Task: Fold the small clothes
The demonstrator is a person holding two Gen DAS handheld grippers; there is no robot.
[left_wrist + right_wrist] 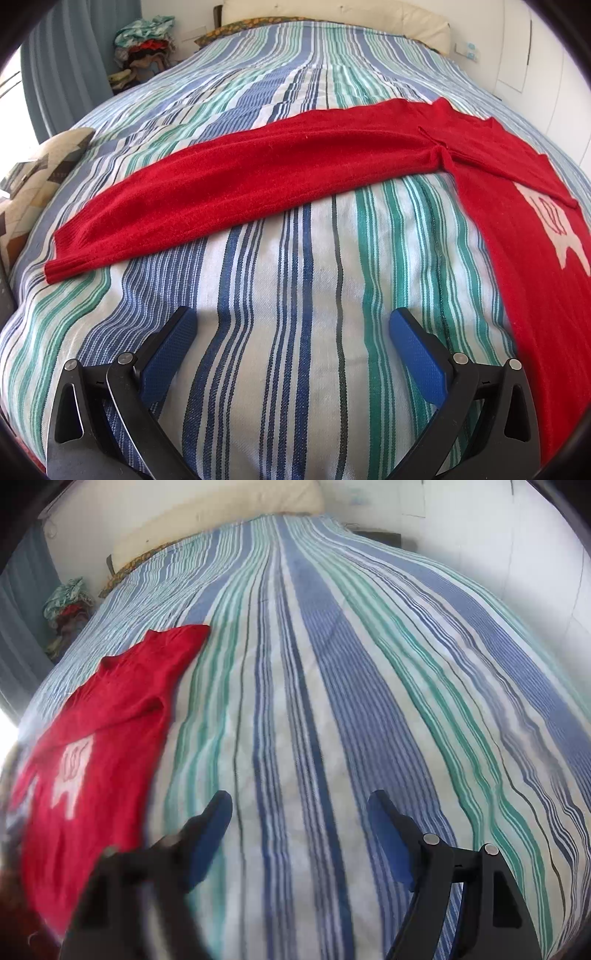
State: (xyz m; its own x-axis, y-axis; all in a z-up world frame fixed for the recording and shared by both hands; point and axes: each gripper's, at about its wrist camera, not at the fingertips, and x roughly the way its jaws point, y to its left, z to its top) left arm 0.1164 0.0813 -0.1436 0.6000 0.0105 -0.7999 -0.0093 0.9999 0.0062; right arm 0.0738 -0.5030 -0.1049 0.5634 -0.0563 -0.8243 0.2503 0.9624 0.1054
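Both claws, left claw (pixel 293 332) and right claw (pixel 300 812), gape wide and empty over the striped bed (pixel 288 369). The red sweater (pixel 498 177) lies flat there, 1 sleeve (pixel 221 184) outstretched; most folding remains.

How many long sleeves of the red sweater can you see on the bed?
1. One long sleeve lies stretched flat across the striped bedspread, reaching left from the red sweater in the left wrist view. The other sleeve may be hidden or out of view.
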